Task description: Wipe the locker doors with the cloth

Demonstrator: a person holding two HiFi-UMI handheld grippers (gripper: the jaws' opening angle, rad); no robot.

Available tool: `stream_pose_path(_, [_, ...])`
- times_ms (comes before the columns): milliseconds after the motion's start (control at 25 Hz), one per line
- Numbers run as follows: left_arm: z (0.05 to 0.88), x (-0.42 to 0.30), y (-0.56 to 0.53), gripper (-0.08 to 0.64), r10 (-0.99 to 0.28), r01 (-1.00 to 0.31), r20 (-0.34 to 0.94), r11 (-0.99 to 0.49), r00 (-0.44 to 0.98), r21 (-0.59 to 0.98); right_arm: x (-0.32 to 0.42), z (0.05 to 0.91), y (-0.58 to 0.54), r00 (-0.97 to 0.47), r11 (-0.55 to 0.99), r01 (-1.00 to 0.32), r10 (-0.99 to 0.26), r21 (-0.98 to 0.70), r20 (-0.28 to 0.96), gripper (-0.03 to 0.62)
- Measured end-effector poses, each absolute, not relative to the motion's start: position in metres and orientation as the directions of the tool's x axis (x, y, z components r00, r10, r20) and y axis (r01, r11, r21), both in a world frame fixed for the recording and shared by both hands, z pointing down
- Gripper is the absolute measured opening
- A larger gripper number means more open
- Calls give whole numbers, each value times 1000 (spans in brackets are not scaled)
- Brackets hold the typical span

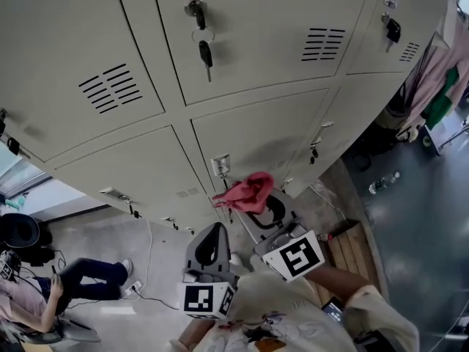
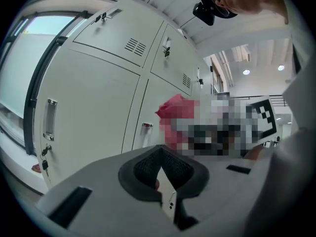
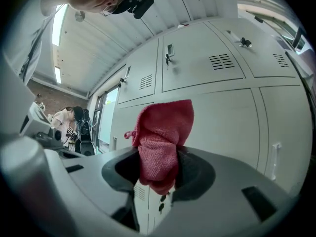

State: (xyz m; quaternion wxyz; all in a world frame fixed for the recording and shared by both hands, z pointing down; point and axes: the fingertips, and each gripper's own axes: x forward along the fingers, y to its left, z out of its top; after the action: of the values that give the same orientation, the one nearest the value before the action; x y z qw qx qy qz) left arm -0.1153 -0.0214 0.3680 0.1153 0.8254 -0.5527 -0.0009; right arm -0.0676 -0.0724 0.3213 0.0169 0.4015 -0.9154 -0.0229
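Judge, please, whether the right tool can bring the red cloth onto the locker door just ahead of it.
Probably yes. The right tool is shut on the red cloth, which sticks out past its tips toward the locker door. Nothing shows between them; only the door's handle sits close beside the cloth.

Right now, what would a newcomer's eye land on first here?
The red cloth, bunched and pinched between the fingers of the right gripper, stands out bright against the beige locker doors. Next comes the key dangling from the lock of an upper door in the head view. The left gripper is empty, fingers together, low beside the right one.
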Motion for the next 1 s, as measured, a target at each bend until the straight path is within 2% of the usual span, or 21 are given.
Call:
stream_pose_path(160, [360,-112,-34,6,-918,-918,113,-358,379,168,-83,299,-90,-696,693,-717,-718,69,-16,161])
stream_pose_path(320, [358,-127,-41,6,-945,-938,102,-289,312,188,-91,294,-105,-706,704,-707,-709,68,5,161])
stream_pose_path(640, [355,-133,-52,6,-956,-949,99,-255,276,184,-103,274,-127,-745,745,-667,-667,-13,10,158])
stream_pose_path(1000, [349,-141,-61,6,-964,-953,82,-235,254,193,-138,262,-133,-831,828,-557,-556,-64,30,158])
